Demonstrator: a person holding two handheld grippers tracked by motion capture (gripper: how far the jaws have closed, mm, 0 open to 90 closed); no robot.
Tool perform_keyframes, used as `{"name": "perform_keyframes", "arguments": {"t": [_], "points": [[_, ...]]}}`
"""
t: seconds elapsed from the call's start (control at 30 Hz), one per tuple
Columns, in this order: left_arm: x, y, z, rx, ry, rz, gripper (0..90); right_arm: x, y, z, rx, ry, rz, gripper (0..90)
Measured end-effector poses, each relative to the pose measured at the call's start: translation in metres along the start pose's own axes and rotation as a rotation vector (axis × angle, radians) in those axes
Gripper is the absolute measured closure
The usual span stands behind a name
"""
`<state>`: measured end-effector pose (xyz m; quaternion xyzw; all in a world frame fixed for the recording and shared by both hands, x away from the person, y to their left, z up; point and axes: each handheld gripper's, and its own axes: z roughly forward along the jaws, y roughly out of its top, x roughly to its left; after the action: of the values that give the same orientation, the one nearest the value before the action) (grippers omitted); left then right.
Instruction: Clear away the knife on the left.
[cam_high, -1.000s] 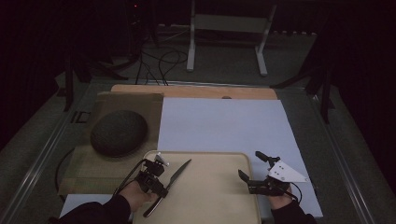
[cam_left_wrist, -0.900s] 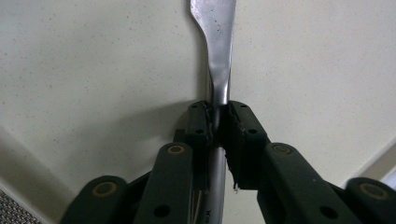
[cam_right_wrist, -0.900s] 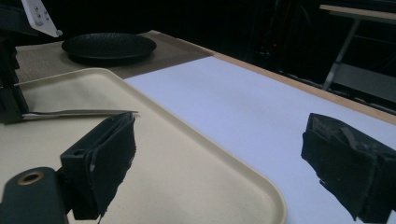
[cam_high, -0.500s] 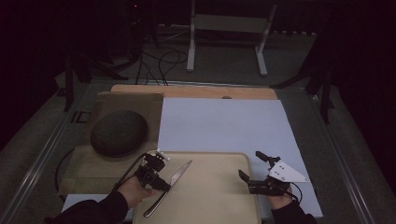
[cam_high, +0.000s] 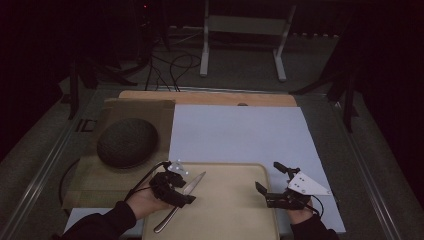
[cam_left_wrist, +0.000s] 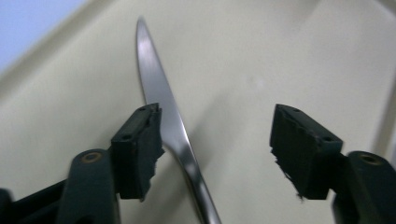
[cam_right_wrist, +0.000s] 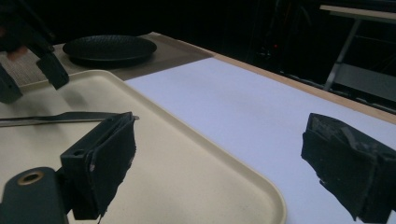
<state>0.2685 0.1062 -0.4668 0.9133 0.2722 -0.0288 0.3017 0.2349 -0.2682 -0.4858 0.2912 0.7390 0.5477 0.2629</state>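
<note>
— What has changed on the tray since a second ago?

— My left gripper (cam_high: 176, 187) has just been opening. A second ago it was pinched on the butter knife (cam_high: 180, 201); now its jaws stand apart, the knife between them but gripped by neither pad, though the blade runs just beside one jaw in the left gripper view. The knife lies flat on the beige tray (cam_high: 235, 220), near its left edge, tip pointing away from me.

— And your other hand?

— My right gripper (cam_high: 276, 184) hovers over the tray's right rim, jaws wide, nothing in them.

— How will the knife handle?

— Light and rigid, I judge, but polished steel on smooth plastic: slippery and thin. I would take it across the handle (cam_high: 165, 223), where it is thickest, not on the tapering blade (cam_left_wrist: 156, 88).
</note>
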Motion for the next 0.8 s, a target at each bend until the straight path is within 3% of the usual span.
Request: {"name": "perform_keyframes", "arguments": {"t": [0.03,0.1,0.2,0.27,0.37,0.4,0.47,0.5,0.63,0.8], "points": [[0.000,0.000,0.000,0.000,0.000,0.000,43.6,0.000,0.000,0.000,0.000,0.000,0.000,9.6],[-0.002,0.002,0.011,-0.036,-0.034,0.052,46.9,0.000,0.000,0.000,-0.002,0.000,-0.001,9.7],[-0.003,0.004,0.017,-0.040,-0.026,0.083,51.7,0.000,0.000,0.000,-0.001,0.000,0.002,9.7],[-0.005,0.009,0.027,-0.053,-0.021,0.140,55.3,0.000,0.000,0.001,-0.003,0.001,0.002,9.7],[-0.005,0.013,0.033,-0.063,-0.023,0.159,63.4,0.000,0.000,0.001,-0.001,0.002,0.003,9.6],[-0.005,0.013,0.033,-0.063,-0.023,0.159,67.9,0.000,0.000,0.001,-0.001,0.002,0.003,9.6],[-0.004,0.014,0.037,-0.064,-0.024,0.158,68.3,0.000,-0.001,0.001,-0.002,0.004,0.003,9.6],[-0.003,0.015,0.038,-0.063,-0.022,0.165,73.6,0.000,-0.001,0.001,-0.003,0.004,0.004,9.6],[0.004,0.016,0.041,-0.055,0.036,0.161,87.9,0.000,-0.001,0.001,-0.001,0.009,0.005,9.6],[0.011,0.017,0.048,-0.034,0.065,0.142,89.9,0.001,-0.001,0.002,0.003,0.008,0.007,9.6]]}}
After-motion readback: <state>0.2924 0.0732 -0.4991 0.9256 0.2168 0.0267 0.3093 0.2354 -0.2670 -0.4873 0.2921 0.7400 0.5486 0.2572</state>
